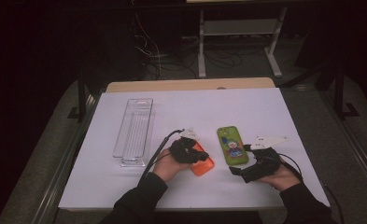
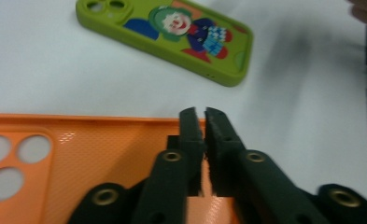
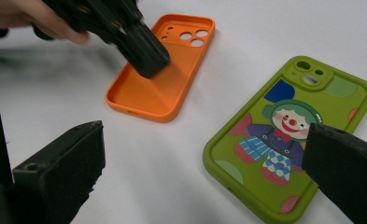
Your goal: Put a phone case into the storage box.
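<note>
An orange phone case (image 2: 78, 158) lies hollow side up on the white table, camera holes to the left in the left gripper view. My left gripper (image 2: 200, 114) hovers over its rim, jaws almost together with a thin slit and nothing gripped; from above it (image 1: 200, 156) covers part of the orange case (image 1: 204, 165). A green case with a clown picture (image 1: 232, 145) lies to the right. My right gripper (image 3: 204, 140) stands wide open, low at the green case's (image 3: 288, 135) near end, touching nothing.
A clear plastic tray (image 1: 134, 126) stands lengthwise at the table's left. The white sheet (image 1: 195, 107) covers the table; a wooden edge (image 1: 190, 85) shows behind it. Cables and a metal stand are on the dark floor beyond.
</note>
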{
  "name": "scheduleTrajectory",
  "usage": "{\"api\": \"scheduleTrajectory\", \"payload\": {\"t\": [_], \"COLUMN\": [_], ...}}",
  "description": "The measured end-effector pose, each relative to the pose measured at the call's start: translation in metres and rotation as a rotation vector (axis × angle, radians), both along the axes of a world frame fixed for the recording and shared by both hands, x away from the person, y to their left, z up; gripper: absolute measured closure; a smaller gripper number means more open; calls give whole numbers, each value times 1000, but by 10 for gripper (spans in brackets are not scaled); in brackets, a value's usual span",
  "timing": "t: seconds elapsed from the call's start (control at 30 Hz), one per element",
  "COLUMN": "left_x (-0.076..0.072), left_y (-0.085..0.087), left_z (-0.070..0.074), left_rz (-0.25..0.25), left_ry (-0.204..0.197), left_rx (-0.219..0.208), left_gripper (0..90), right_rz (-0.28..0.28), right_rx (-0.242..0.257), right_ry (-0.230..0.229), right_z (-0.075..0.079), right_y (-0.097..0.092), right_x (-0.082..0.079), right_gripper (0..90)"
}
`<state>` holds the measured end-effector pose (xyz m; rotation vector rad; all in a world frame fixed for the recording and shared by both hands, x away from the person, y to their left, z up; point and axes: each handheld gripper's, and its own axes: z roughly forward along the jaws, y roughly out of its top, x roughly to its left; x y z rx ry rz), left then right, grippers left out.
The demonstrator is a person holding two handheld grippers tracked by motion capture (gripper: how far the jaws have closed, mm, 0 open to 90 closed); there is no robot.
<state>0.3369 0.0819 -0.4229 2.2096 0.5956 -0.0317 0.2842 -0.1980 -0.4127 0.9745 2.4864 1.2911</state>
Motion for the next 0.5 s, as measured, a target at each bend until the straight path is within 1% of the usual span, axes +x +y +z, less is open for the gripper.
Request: {"api": "scheduleTrajectory", "payload": {"t": [0.03, 0.07, 0.1, 0.13, 0.17, 0.2, 0.23, 0.27, 0.3, 0.33, 0.37, 0.4, 0.43, 0.47, 0.5], "left_x": [0, -3, -8, -11, -13, -13, -16, -16, -18, -19, -19, -22, -23, -25, -26], "left_y": [0, 3, 9, 14, 16, 16, 22, 22, 26, 34, 34, 43, 46, 50, 53], "left_z": [0, 3, 7, 9, 10, 10, 12, 12, 13, 13, 13, 14, 13, 13, 13], "left_rz": [0, 6, 0, 9, 17, 17, 22, 22, 21, 13, 13, 18, 22, 25, 30], "left_ry": [0, -14, -28, -31, -28, -28, -16, -16, -20, -17, -17, -13, -15, -29, -34], "left_rx": [0, -5, 2, 1, -6, -6, -1, -1, 5, 10, 10, 5, 4, 11, 13], "left_gripper": [786, 786, 704, 658, 617, 573, 520, 477, 477, 413, 379, 348, 314, 280, 250], "right_rz": [0, 3, 3, 5, 7, 6, 7, 6, 6, 7, 8, 8, 7, 9, 4], "right_rx": [0, -2, -4, -7, -9, -10, -11, -11, -11, -16, -18, -19, -19, -18, -17], "right_ry": [0, -6, -6, -6, -9, -10, -11, -9, -9, -13, -14, -15, -14, -12, -8], "right_z": [0, 0, -1, -1, -1, -1, -1, -1, -1, -1, -1, -2, -2, -2, -2], "right_y": [0, 0, 0, 0, 0, 0, 1, 1, 1, 1, 1, 1, 1, 1, 1], "right_x": [0, 0, 0, 0, 0, 0, 0, 0, 0, 0, 0, 0, -1, 0, -1], "right_gripper": [0, 0, 0, 0, 0, 0, 0, 0, 0, 0, 0, 0, 0, 0, 0]}}
